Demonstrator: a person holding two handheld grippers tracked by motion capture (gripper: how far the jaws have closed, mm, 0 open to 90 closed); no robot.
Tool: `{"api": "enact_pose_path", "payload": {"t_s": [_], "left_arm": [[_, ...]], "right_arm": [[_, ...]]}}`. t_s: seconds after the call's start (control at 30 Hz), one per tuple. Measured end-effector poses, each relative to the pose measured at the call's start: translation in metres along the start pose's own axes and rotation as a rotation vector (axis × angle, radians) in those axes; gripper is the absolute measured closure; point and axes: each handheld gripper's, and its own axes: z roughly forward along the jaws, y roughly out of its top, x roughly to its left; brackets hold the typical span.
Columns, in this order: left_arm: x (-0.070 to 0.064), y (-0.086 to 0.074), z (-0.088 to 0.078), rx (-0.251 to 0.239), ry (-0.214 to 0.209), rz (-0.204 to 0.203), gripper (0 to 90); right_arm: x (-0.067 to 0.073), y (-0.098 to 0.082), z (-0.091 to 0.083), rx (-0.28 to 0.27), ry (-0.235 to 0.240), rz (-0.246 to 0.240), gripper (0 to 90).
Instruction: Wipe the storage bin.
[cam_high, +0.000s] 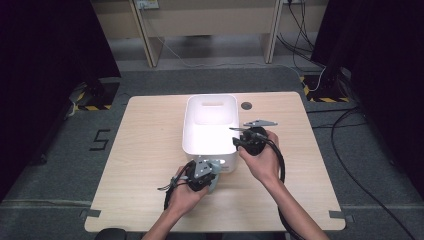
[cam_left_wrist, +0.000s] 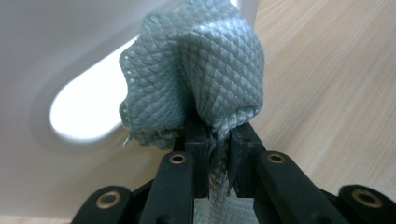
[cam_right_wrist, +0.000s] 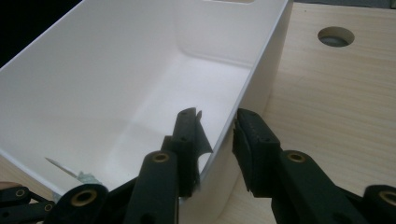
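The left tool (cam_high: 207, 175) is clenched on a grey-green quilted cloth (cam_left_wrist: 201, 79), held at the near wall of the white rectangular plastic bin (cam_high: 192, 125), at 6 o'clock of it on the wooden desk (cam_high: 145, 145). The right tool (cam_high: 239, 137) grips the bin's wall at 3 o'clock, 1 jaw inside, 1 outside. Judging by this, wiping is only starting; most of the bin is left.

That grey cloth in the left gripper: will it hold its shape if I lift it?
Probably not. The grey cloth bunches and folds above the left gripper, so it looks floppy and light. Its quilted texture likely grips well, beside the white bin.
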Motion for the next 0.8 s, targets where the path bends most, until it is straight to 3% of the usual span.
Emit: {"api": "enact_pose_path", "payload": {"t_s": [0.8], "left_arm": [[-0.0033,-0.0040,0.0095,0.011,-0.001,-0.005,80.5]], "right_arm": [[0.0001,-0.0005,0.0007,-0.004,-0.005,-0.008,70.0]]}}
